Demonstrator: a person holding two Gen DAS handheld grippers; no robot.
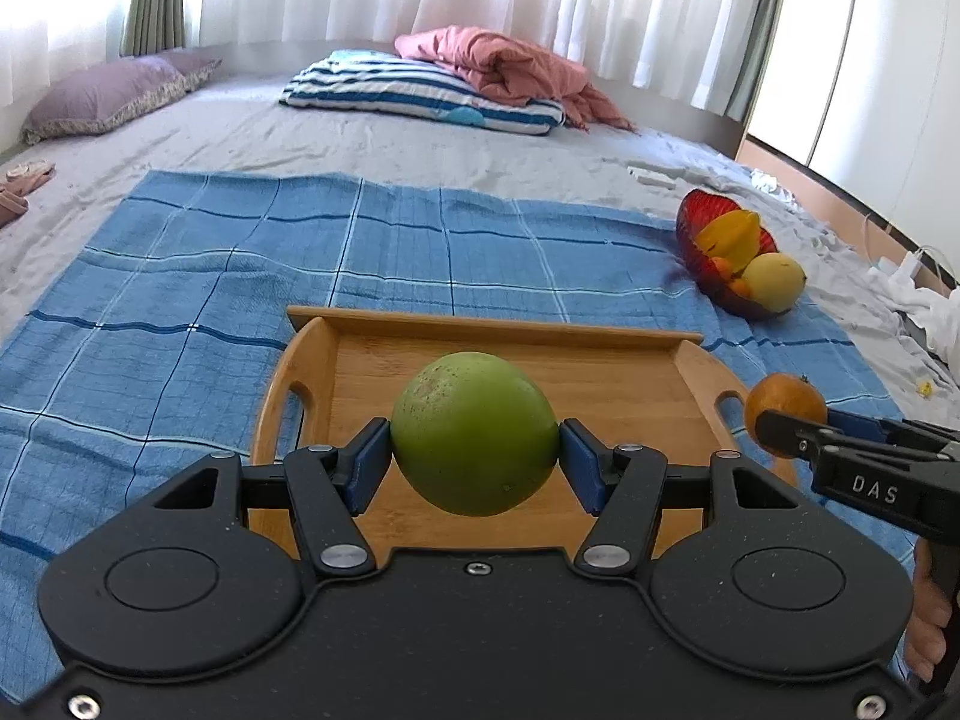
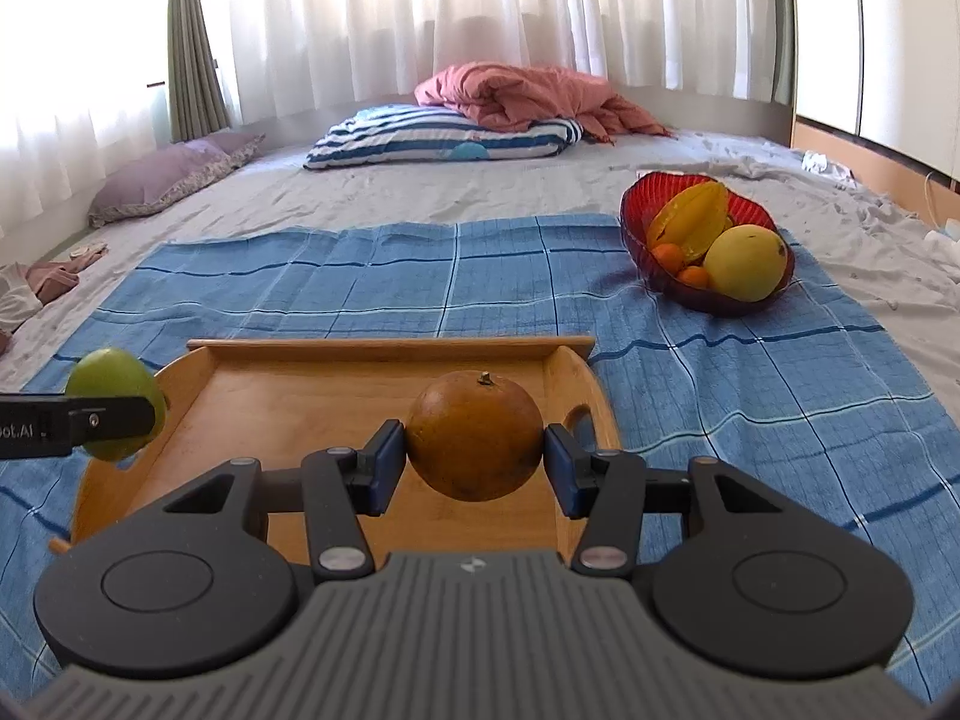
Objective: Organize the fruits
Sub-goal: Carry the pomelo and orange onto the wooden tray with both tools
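My left gripper (image 1: 475,450) is shut on a round green fruit (image 1: 474,432), held above the wooden tray (image 1: 492,327). The same green fruit (image 2: 114,402) shows at the left edge of the right wrist view. My right gripper (image 2: 475,450) is shut on a brown-orange fruit (image 2: 475,435) with a small stem, also over the wooden tray (image 2: 390,348). That orange fruit (image 1: 785,411) appears at the right in the left wrist view. A red bowl (image 2: 648,204) at the far right holds a starfruit (image 2: 690,222), a yellow mango (image 2: 746,262) and small oranges (image 2: 667,257).
The tray lies on a blue checked towel (image 1: 240,276) spread over a grey bedsheet (image 1: 420,144). A striped pillow (image 1: 420,90), a pink blanket (image 1: 510,66) and a purple pillow (image 1: 102,96) sit at the far end. White cables and cloth (image 1: 918,294) lie at the right.
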